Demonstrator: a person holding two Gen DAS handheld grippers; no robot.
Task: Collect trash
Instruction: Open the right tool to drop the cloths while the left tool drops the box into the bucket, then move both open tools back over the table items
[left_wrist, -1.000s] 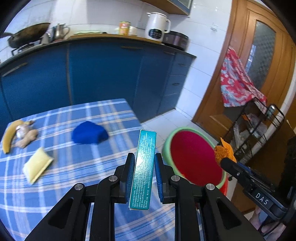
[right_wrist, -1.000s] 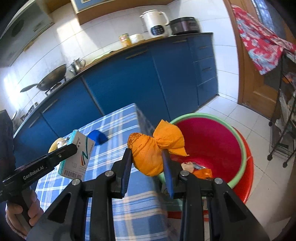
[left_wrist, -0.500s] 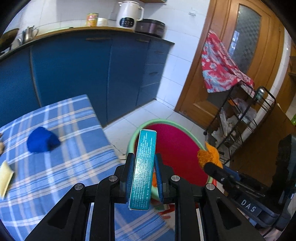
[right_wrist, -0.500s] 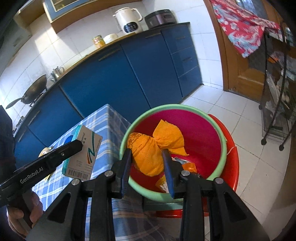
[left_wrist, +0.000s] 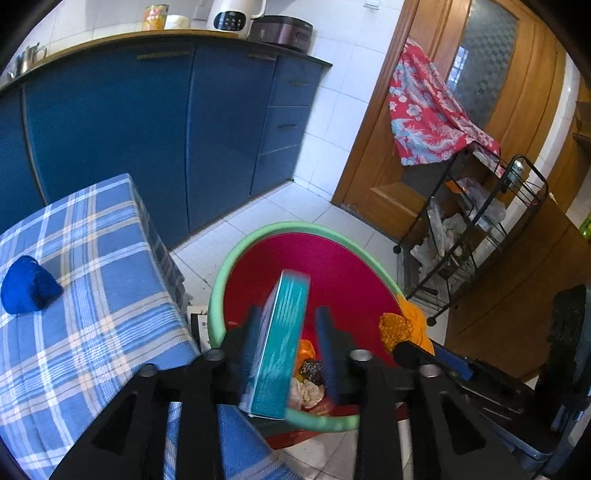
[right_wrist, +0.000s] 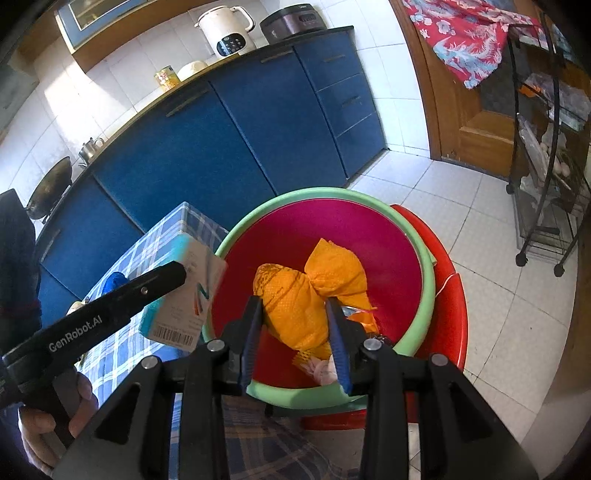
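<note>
We see the teal box (left_wrist: 279, 343), barcode on its white end, tilting loose between our left tongs (left_wrist: 286, 332), whose jaws have just been opening, above the green-rimmed red basin (left_wrist: 258, 236). Our right tongs (right_wrist: 295, 332) pinch the orange bag (right_wrist: 295, 306) over it. The left tool reads "GenRobot.AI".

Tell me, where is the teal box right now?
In the left wrist view the teal box sits tilted between the left gripper's just-opened jaws, over the near rim of the red basin, right of the checked table.
</note>
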